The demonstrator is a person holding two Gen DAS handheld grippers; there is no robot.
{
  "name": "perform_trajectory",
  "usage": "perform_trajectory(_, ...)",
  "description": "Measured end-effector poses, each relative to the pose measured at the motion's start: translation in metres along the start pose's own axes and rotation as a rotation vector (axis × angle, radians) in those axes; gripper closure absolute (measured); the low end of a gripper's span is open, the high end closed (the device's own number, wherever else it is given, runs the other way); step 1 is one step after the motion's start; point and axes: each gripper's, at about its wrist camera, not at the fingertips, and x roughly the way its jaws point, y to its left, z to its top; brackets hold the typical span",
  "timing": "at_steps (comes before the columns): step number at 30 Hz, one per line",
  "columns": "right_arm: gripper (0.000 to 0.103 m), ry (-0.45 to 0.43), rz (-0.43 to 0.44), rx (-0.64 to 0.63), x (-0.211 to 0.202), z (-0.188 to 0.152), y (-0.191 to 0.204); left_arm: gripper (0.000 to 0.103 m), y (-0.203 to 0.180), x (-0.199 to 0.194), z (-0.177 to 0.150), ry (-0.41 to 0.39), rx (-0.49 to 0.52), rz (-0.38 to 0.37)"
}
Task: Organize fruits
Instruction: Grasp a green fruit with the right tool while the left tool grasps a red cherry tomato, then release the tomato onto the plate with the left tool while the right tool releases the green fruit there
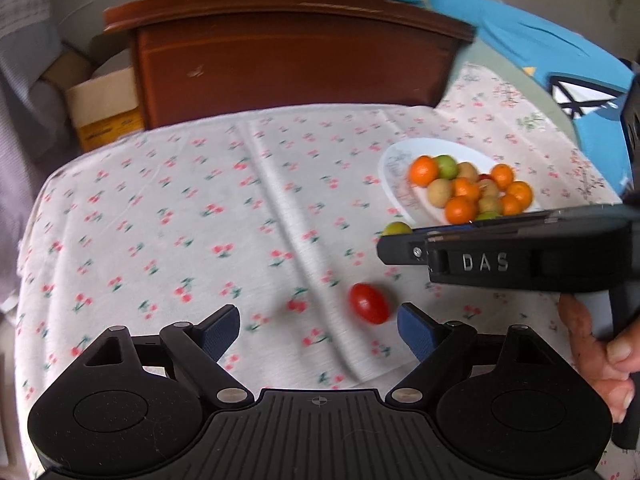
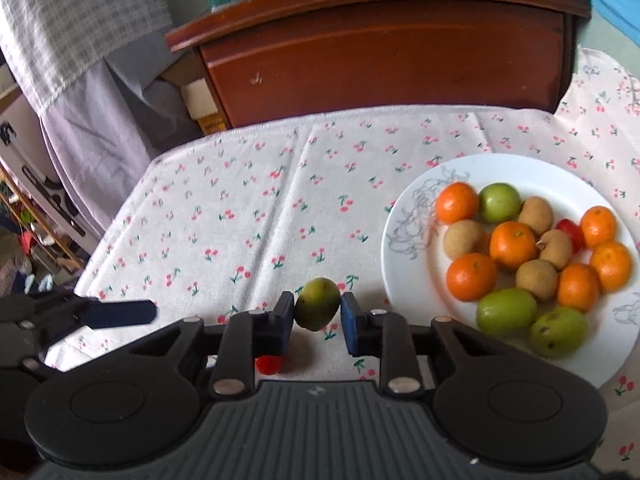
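- Green fruit [image 2: 318,309] clamped between pads of right gripper [image 2: 316,318], just above the cherry-print cloth [image 2: 240,220].
- Red tomato [image 1: 369,303] beside right pad of wide-apart left gripper [image 1: 318,326]; mostly hidden in right view.
- Plate [image 2: 404,216] of fruits further right, near rim cut off.

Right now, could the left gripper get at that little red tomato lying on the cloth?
Probably yes. The left gripper is open, and the red tomato lies on the cloth just ahead, nearer its right finger, with nothing between. The right gripper, shut on a green fruit, sits off to the side.
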Motion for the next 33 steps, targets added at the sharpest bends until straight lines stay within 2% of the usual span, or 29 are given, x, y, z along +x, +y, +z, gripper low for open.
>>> perform_trajectory(3,0.078,-0.015,0.007,0.026,-0.01,0.002,-0.006,0.02,-0.009,0.003,0.001,-0.021,0.035,-0.015)
perform_trajectory(8,0.078,-0.024,0.013,0.058,-0.021,0.001,-0.016,0.04,-0.019,0.013,-0.001,-0.019,0.09,-0.018)
perform_trajectory(14,0.078,-0.028,0.011,0.075,-0.031,-0.001,-0.026,0.052,-0.021,0.02,-0.001,-0.025,0.1,-0.039)
perform_trajectory(19,0.078,-0.042,0.012,0.101,-0.04,-0.001,-0.034,0.054,-0.025,0.024,-0.002,-0.026,0.116,-0.046)
perform_trajectory(20,0.078,-0.044,0.012,0.104,-0.042,-0.001,-0.035,0.061,-0.026,0.024,-0.002,-0.026,0.122,-0.054)
perform_trajectory(23,0.078,-0.05,0.003,0.109,-0.046,-0.001,-0.038,0.071,-0.028,0.024,-0.004,-0.03,0.143,-0.034)
perform_trajectory(26,0.078,-0.053,0.0,0.121,-0.048,-0.001,-0.042,0.078,-0.024,0.024,-0.002,-0.033,0.117,-0.037)
perform_trajectory(33,0.078,-0.06,-0.01,0.144,-0.054,0.001,-0.049,0.08,-0.021,0.018,0.005,-0.052,0.071,-0.013)
